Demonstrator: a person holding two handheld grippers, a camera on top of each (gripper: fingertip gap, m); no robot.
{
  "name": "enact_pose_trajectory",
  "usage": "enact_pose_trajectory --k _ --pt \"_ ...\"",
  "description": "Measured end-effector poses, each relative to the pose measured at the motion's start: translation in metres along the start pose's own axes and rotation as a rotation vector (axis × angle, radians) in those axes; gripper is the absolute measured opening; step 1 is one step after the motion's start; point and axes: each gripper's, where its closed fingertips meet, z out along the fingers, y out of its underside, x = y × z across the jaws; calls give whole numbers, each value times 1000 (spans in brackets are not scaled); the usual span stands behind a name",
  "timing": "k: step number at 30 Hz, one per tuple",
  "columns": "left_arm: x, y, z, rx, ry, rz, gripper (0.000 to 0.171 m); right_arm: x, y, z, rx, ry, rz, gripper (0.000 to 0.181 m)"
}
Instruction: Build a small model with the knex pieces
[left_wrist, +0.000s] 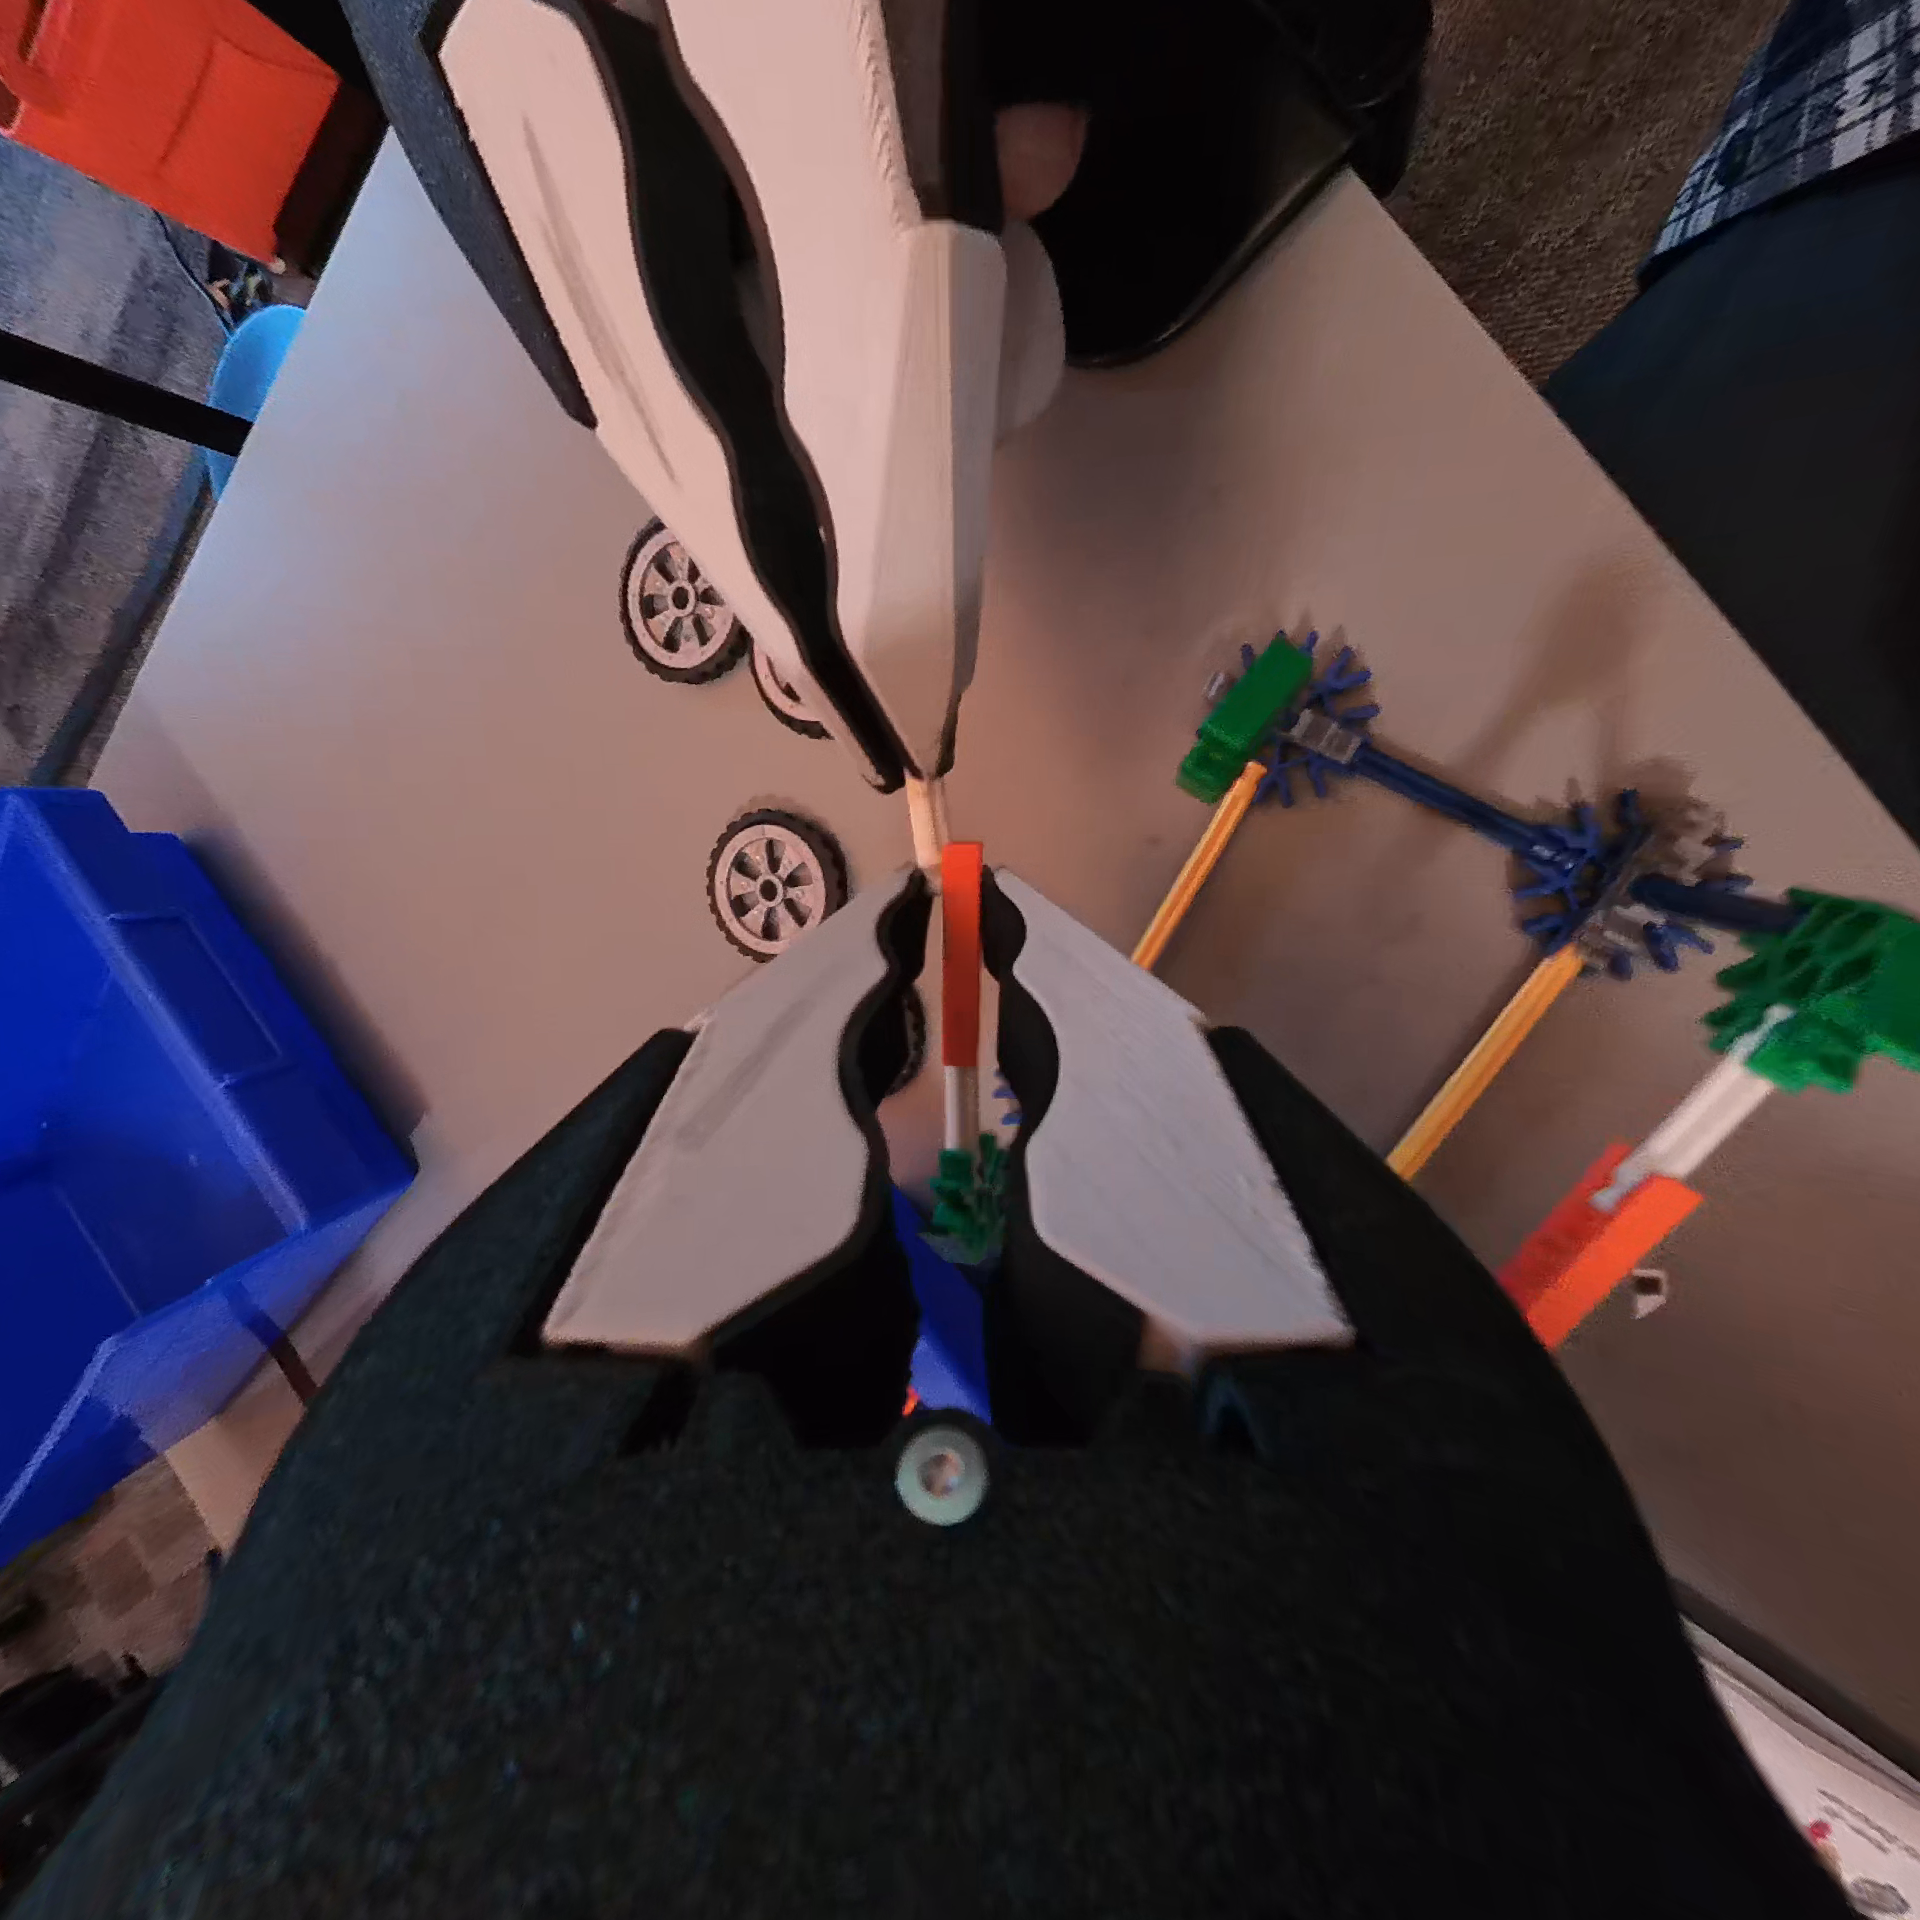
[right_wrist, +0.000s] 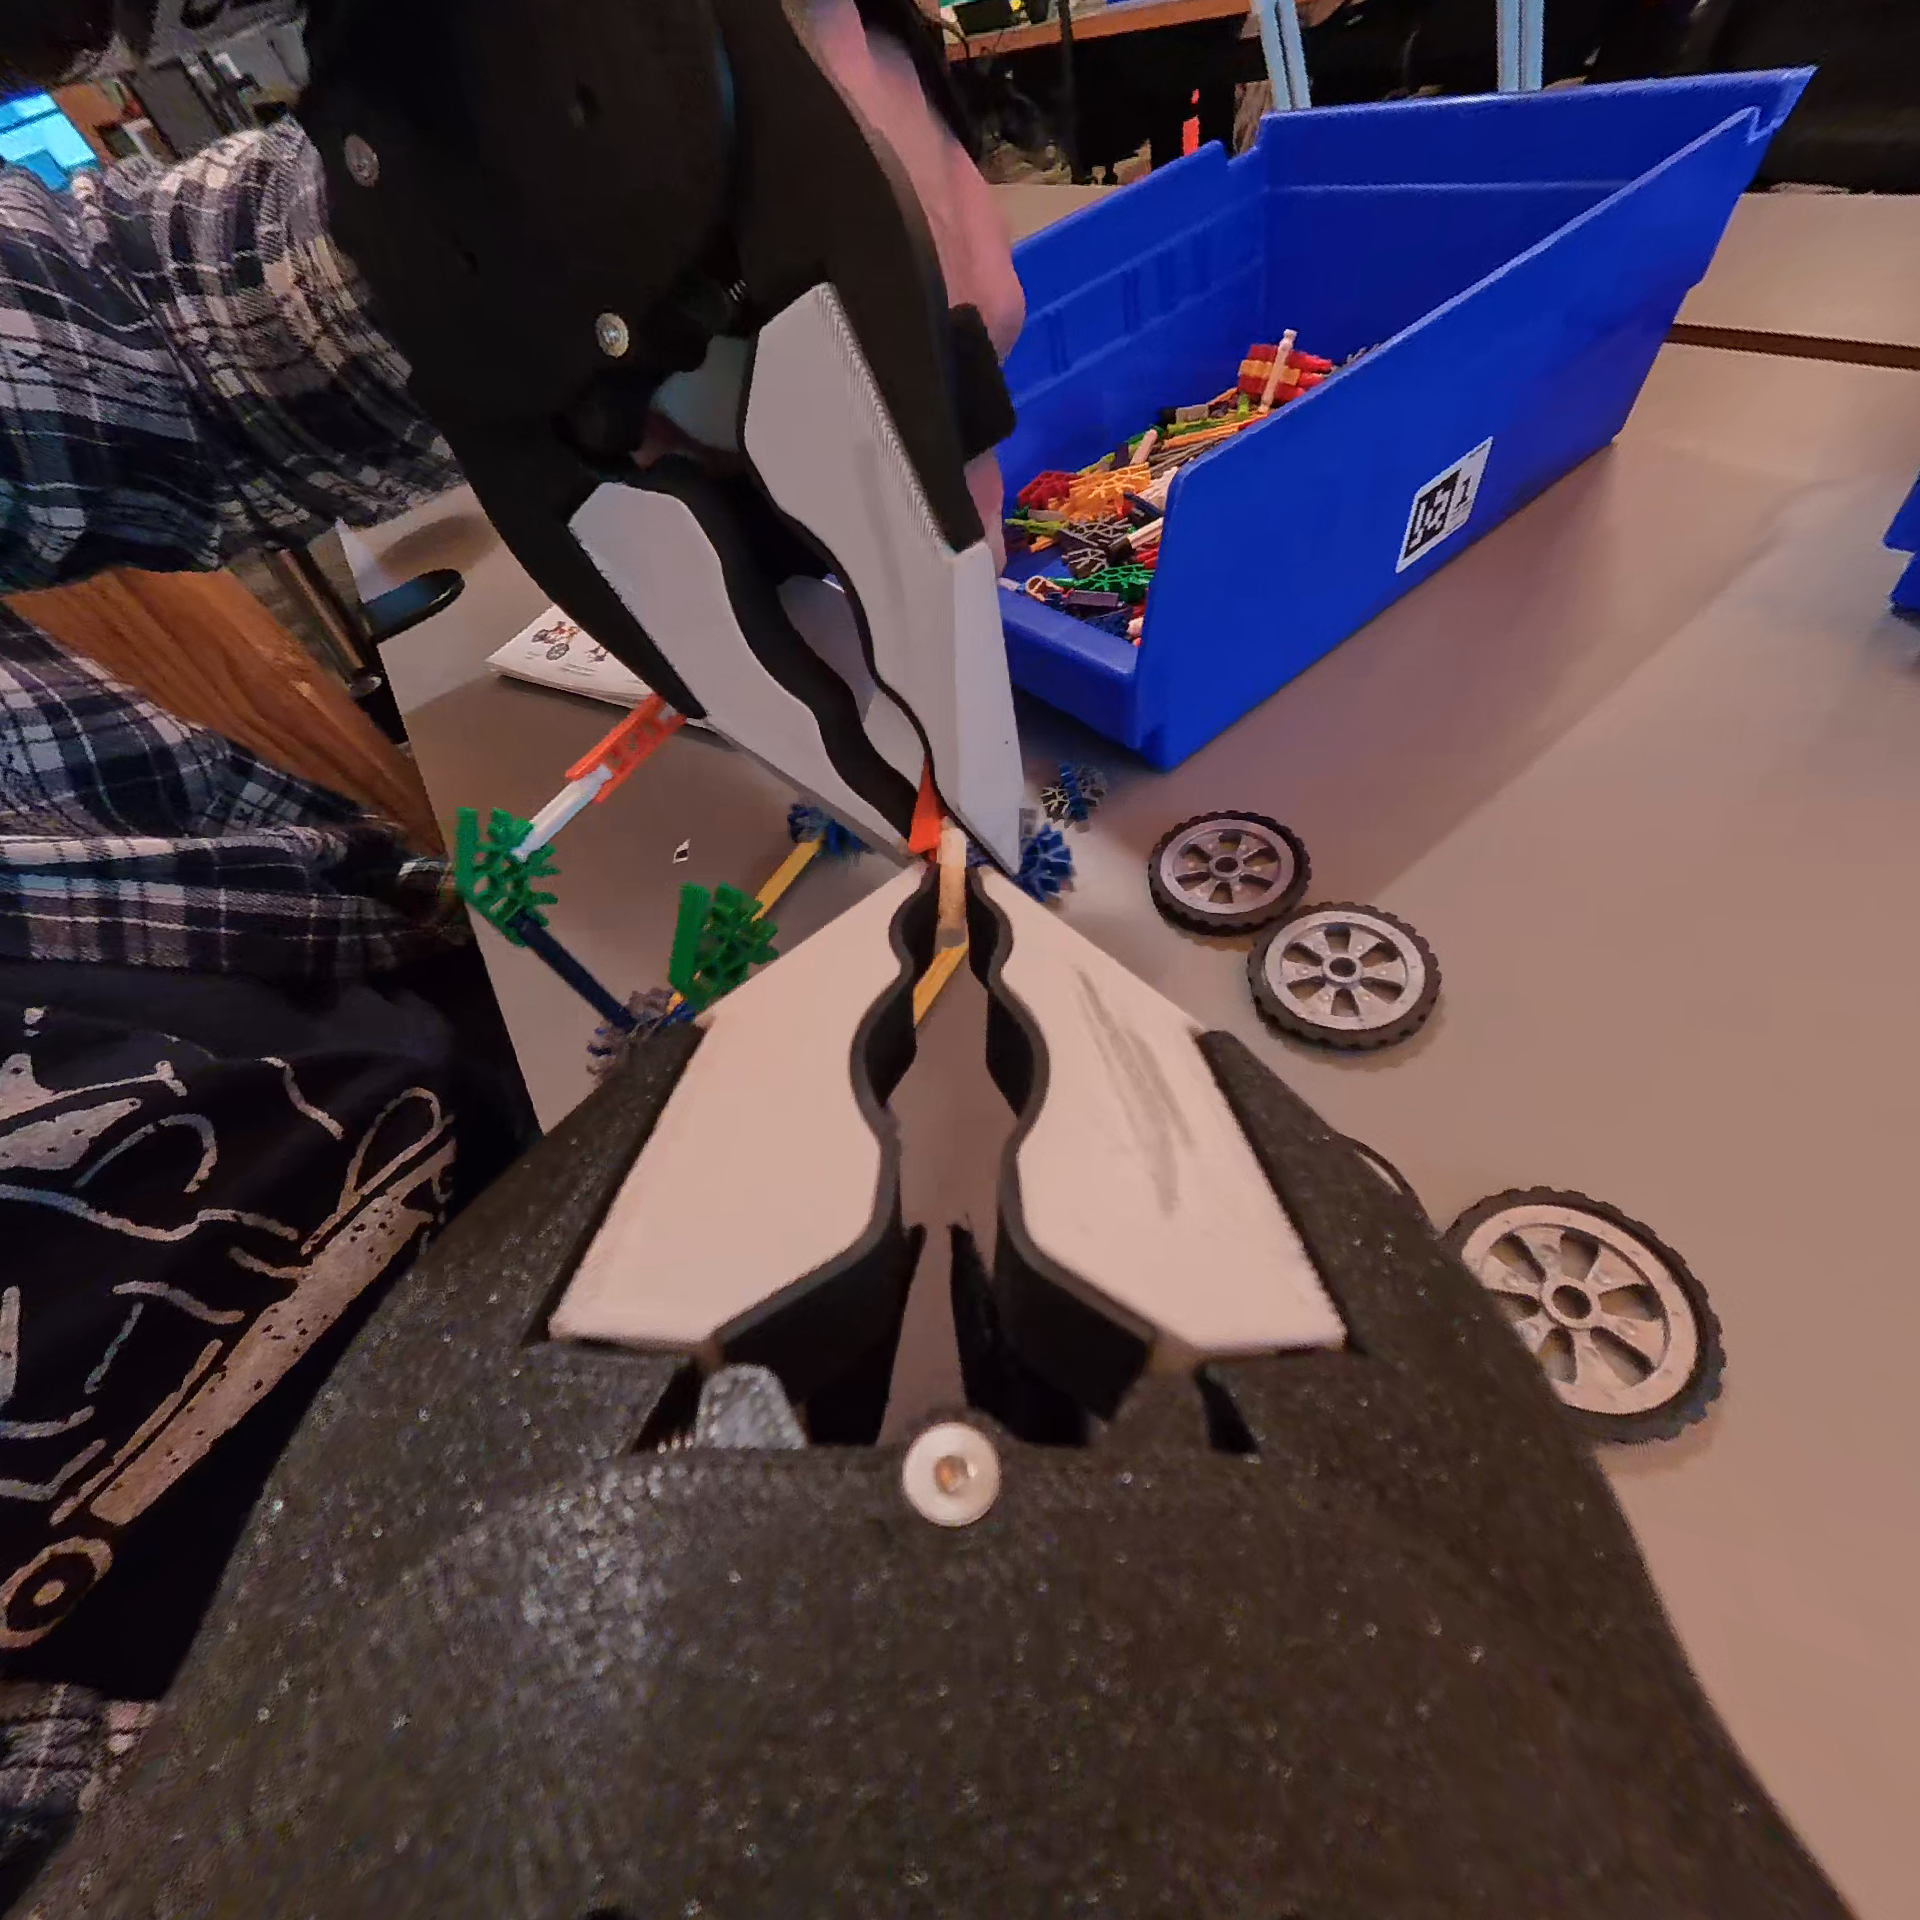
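The left gripper is clamped on an orange connector carrying a grey-white rod and a green connector below, holding the piece steady above the table. The right gripper is pinched tight on a short white rod, its tip meeting the orange connector's top end, the two tools nose to nose so the parts line up. Just beyond lie grey wheels flat on the table, a partly built frame of blue, yellow and green pieces, and a blue bin of loose parts within reach.
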Motion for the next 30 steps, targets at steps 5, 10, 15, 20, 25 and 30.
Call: enact_pose_trajectory --k 5,10,15,20,25,30 --pt "2 -4 -1 23 19 -10 5 -4 2 2 -46 30 -128 10" --pt "0 -4 -2 31 19 -24 5 -1 2 8 -129 140 -337 11" --pt "-1 -2 -2 32 17 -47 5 2 1 10 -178 245 -483 8" --pt "-2 -2 1 49 29 -77 4 5 3 12 -224 321 -588 6" --pt "-3 -1 -1 59 38 -101 3 6 -1 13 -226 361 -668 5" --pt "-3 -1 0 70 34 -95 2 5 0 16 -216 343 -668 3"
